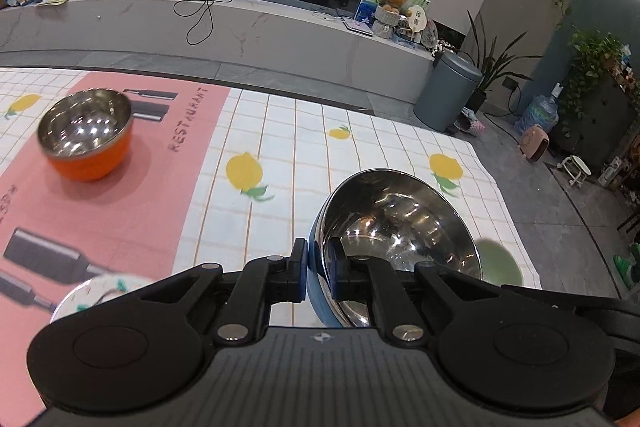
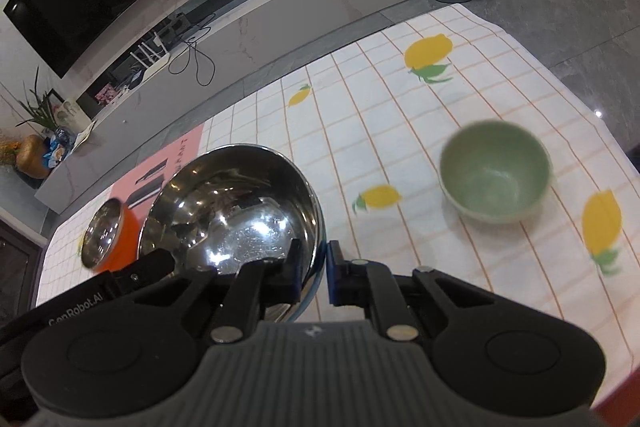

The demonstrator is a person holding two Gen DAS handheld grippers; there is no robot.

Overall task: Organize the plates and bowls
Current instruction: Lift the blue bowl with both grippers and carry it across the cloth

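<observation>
A blue bowl with a steel inside (image 1: 396, 223) is held tilted above the lemon tablecloth by both grippers. My left gripper (image 1: 318, 277) is shut on its left rim. My right gripper (image 2: 314, 277) is shut on its right rim; the bowl shows there too (image 2: 232, 211). An orange bowl with a steel inside (image 1: 86, 135) stands on the pink placemat (image 1: 132, 211), also seen in the right wrist view (image 2: 106, 239). A green bowl (image 2: 494, 171) stands on the cloth to the right, partly hidden behind the blue bowl in the left wrist view (image 1: 500, 263).
A white patterned plate (image 1: 100, 293) peeks out at the near left under my left gripper. The table's far edge (image 1: 360, 111) faces a marble TV bench. A grey bin (image 1: 446, 91) stands on the floor beyond the table's right corner.
</observation>
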